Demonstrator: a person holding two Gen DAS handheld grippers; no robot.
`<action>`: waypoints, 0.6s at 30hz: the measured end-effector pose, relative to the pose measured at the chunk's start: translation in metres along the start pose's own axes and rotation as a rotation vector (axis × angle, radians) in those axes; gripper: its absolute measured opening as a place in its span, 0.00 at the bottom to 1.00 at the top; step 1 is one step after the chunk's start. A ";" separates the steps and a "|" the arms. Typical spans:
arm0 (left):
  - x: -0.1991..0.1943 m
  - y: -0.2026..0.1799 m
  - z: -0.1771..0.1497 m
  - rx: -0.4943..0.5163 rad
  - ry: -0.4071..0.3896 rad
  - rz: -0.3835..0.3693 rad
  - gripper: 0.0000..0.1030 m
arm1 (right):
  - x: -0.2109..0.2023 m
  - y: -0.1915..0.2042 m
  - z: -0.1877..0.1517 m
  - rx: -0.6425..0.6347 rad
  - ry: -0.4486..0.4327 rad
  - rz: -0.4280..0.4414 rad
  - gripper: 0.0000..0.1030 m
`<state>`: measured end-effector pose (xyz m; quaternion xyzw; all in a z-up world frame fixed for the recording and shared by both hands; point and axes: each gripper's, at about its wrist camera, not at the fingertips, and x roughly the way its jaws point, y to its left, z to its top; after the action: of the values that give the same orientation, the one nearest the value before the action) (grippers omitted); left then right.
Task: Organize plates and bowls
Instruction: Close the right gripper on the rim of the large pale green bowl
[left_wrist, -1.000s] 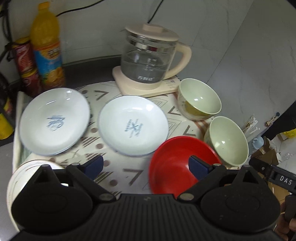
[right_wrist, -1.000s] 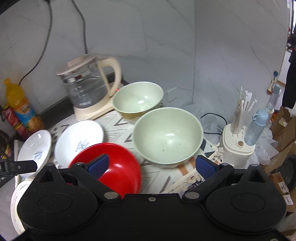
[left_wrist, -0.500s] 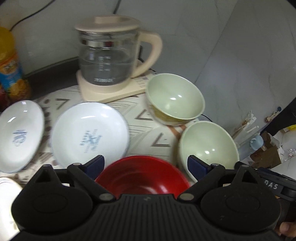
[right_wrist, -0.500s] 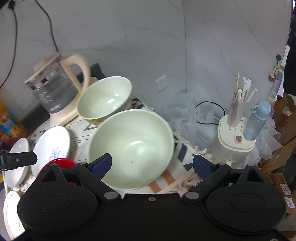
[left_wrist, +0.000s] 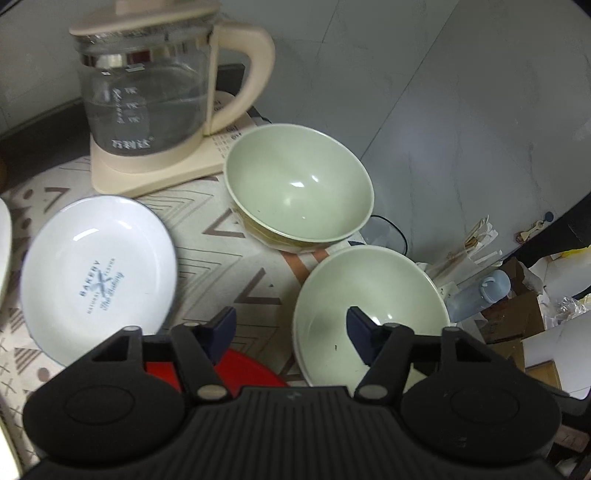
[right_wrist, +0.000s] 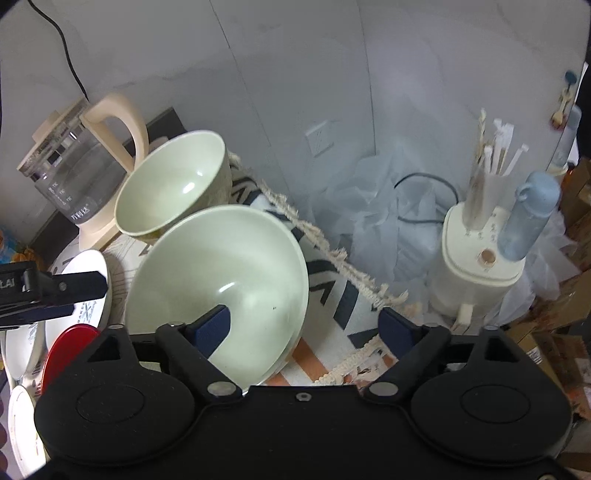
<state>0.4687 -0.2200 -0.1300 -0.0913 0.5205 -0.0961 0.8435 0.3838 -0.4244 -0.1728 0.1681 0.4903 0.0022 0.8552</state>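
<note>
The near pale green bowl (left_wrist: 373, 295) (right_wrist: 221, 266) stands on the patterned mat. My left gripper (left_wrist: 291, 330) straddles its left rim, one finger inside and one outside, and its jaws are closing with gaps still showing. My right gripper (right_wrist: 306, 328) straddles the bowl's right rim in the same way, also closing and not pressing. A second green bowl (left_wrist: 299, 188) (right_wrist: 173, 188) stands just behind. A white plate (left_wrist: 99, 277) lies to the left, and a red bowl (left_wrist: 243, 369) sits half hidden under my left gripper.
A glass kettle (left_wrist: 147, 92) on its cream base stands behind the plate. Right of the mat's fringed edge (right_wrist: 332, 254) are crumpled plastic, a black cord, a white stand with chopsticks (right_wrist: 480, 258) and a blue bottle (right_wrist: 528, 218). Walls close the back.
Both grippers have come forward and down onto the near green bowl, and their jaws have narrowed. The orange bottle and the leftmost plate have slid out of the left wrist view.
</note>
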 end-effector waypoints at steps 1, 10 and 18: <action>0.004 -0.001 0.000 -0.003 0.007 0.000 0.59 | 0.003 -0.002 0.000 0.001 0.011 0.001 0.77; 0.038 -0.015 0.006 -0.012 0.082 0.011 0.42 | 0.023 -0.011 -0.005 0.047 0.080 0.040 0.52; 0.060 -0.013 0.003 -0.055 0.139 0.035 0.20 | 0.031 -0.010 -0.007 0.050 0.086 0.096 0.19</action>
<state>0.4972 -0.2478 -0.1764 -0.0986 0.5817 -0.0729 0.8041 0.3921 -0.4261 -0.2050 0.2124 0.5178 0.0381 0.8278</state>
